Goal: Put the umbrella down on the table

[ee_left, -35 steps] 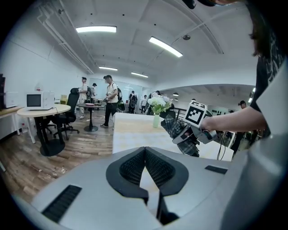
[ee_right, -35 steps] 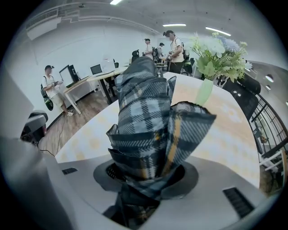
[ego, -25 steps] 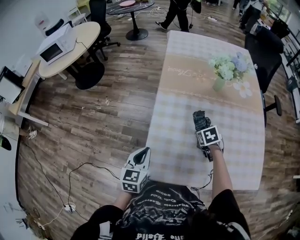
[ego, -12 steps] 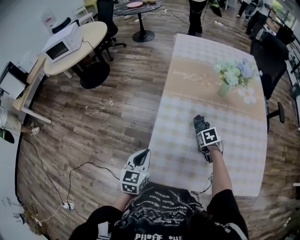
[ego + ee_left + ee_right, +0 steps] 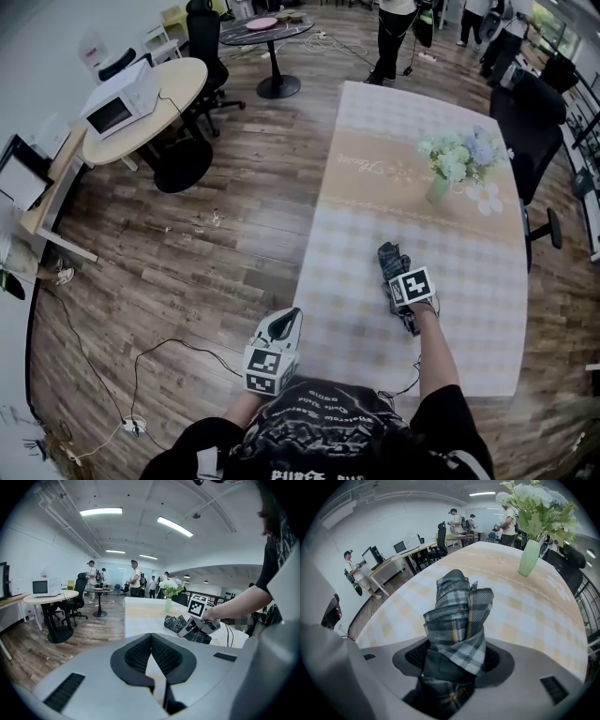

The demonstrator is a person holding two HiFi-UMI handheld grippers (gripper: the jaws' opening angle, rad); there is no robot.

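- Grey plaid umbrella [image 5: 392, 261], folded up, is lying flat on the checked table [image 5: 469, 309], running toward 12 o'clock from me in the head view.
- My right claw [image 5: 395, 281] is tilting steeply down over its near end. The jaws have just been opening, and the umbrella is sitting between them with the pads looking loose on the fabric, not squeezing.
- Looking along that claw, the folded fabric is filling the whole gap and bunching up past the tips.
- My left claw [image 5: 281, 323] is hovering at roughly 7 o'clock of the umbrella, by the table's near left corner, with its jaws resting together on nothing.
- A green vase of flowers [image 5: 439, 190] is standing at about 1 o'clock from the umbrella, well apart.
- People [image 5: 394, 37] are standing around past the table's far end.
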